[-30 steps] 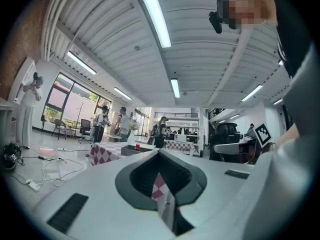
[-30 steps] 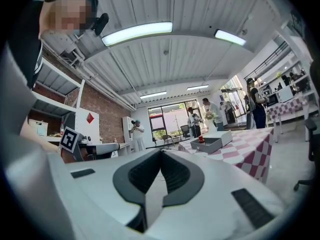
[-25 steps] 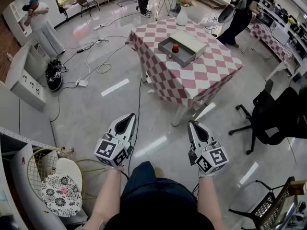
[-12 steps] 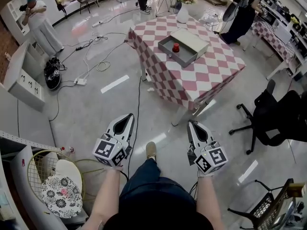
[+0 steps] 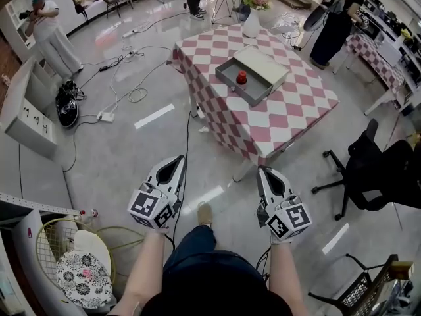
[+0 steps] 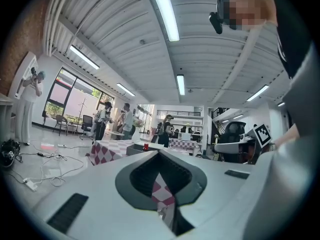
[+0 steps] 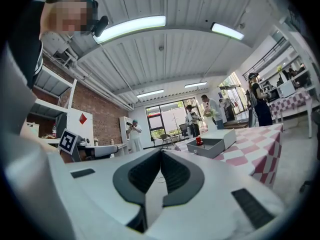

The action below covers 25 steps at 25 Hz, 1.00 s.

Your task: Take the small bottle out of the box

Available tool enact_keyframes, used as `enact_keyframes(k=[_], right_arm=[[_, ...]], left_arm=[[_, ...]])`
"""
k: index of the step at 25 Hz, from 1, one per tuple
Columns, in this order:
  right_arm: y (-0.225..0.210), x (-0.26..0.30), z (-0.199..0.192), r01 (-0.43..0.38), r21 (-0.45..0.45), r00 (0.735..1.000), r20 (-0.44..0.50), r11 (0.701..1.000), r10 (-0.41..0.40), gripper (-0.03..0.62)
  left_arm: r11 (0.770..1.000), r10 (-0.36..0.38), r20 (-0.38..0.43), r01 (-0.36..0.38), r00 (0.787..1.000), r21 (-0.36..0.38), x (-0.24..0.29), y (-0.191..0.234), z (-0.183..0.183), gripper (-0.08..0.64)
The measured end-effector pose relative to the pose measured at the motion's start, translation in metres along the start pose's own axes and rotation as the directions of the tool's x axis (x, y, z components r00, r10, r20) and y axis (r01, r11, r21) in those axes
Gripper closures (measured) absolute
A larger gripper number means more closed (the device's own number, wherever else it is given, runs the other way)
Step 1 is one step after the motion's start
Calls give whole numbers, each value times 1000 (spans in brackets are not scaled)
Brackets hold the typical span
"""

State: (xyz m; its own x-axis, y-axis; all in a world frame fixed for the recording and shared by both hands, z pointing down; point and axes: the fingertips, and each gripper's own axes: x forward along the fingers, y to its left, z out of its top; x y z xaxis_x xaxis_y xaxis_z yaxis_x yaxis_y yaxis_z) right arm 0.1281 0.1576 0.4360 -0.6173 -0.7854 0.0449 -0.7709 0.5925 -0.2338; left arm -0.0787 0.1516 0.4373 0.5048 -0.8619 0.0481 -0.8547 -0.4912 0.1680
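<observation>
A grey open box sits on a table with a pink-and-white checked cloth, its lid beside it. A small red bottle stands upright inside the box. Both grippers are held low over the floor, well short of the table. My left gripper is shut with nothing in it. My right gripper is likewise shut and empty. The left gripper view shows its jaws meeting at the tips, with the bottle far ahead. In the right gripper view, the jaws are together and the bottle stands in the box.
A white vase with flowers stands at the table's far end. A black office chair is to the right of the table. Cables trail over the floor on the left. A wire basket is at the lower left. Other people stand around the room.
The table has drawn slightly nearer as the person walks forward; a shoe now shows between the grippers. Both grippers keep their pose and stay shut.
</observation>
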Motion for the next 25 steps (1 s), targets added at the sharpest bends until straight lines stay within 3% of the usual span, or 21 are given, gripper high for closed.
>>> enact_keyframes(k=[25], right_arm=[[-77,144,17,85,-18,996,0,996,-85,589]], left_arm=[[996,-84,12,84,996,-15,145,110,18,557]])
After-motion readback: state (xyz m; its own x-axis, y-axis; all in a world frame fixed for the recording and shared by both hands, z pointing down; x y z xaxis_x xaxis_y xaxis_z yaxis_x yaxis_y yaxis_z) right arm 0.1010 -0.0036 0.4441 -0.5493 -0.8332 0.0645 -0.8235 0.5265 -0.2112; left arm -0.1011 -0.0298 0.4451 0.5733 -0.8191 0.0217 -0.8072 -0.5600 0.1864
